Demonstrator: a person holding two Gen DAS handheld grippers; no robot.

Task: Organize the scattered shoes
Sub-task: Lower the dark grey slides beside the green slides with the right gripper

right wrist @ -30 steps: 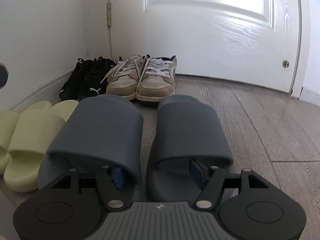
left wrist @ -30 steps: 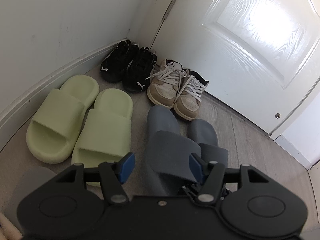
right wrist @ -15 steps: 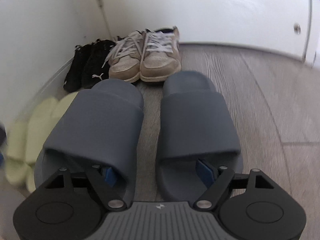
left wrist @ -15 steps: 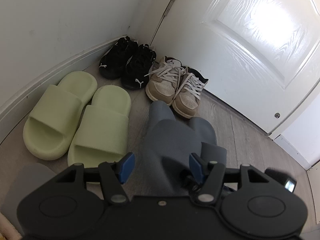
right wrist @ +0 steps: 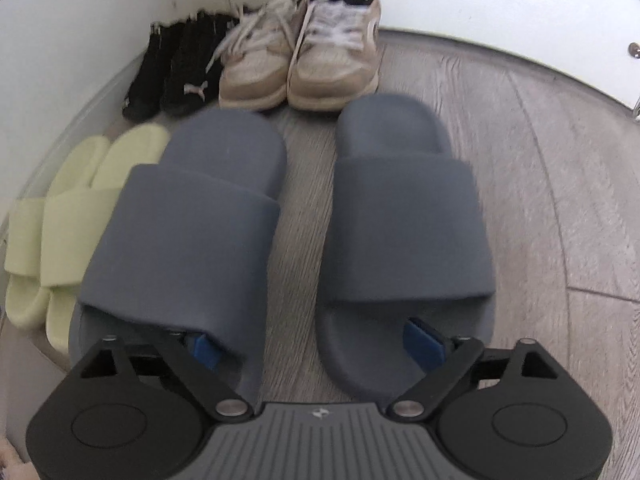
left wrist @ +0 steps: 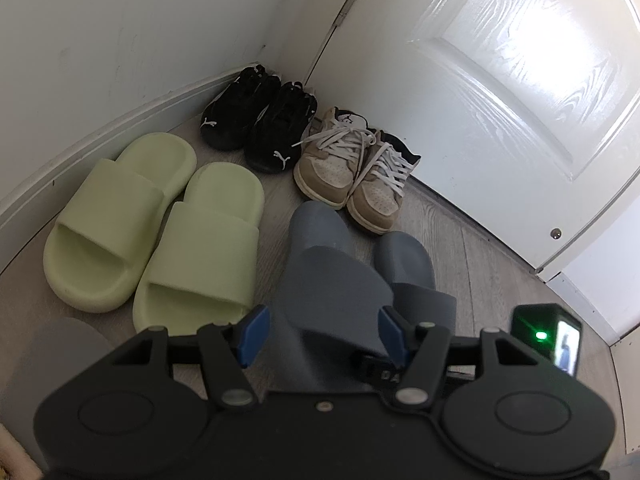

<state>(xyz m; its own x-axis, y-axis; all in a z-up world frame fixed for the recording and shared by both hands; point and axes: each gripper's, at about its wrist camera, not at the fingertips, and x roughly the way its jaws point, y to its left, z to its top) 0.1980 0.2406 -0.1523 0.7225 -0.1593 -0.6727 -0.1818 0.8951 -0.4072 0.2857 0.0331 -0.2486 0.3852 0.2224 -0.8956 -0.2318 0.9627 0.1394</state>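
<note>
In the corner where the wall meets the door, two pairs stand on the floor: the low sneakers against the wall, the laced sneakers to their right, heels at the door. Nearer me sits a second row: the pale slides along the wall, the dark slides to their right, toes just short of the laced sneakers. My left tool straddles the left dark slide; my right tool, opening, spans the gap between both.
</note>
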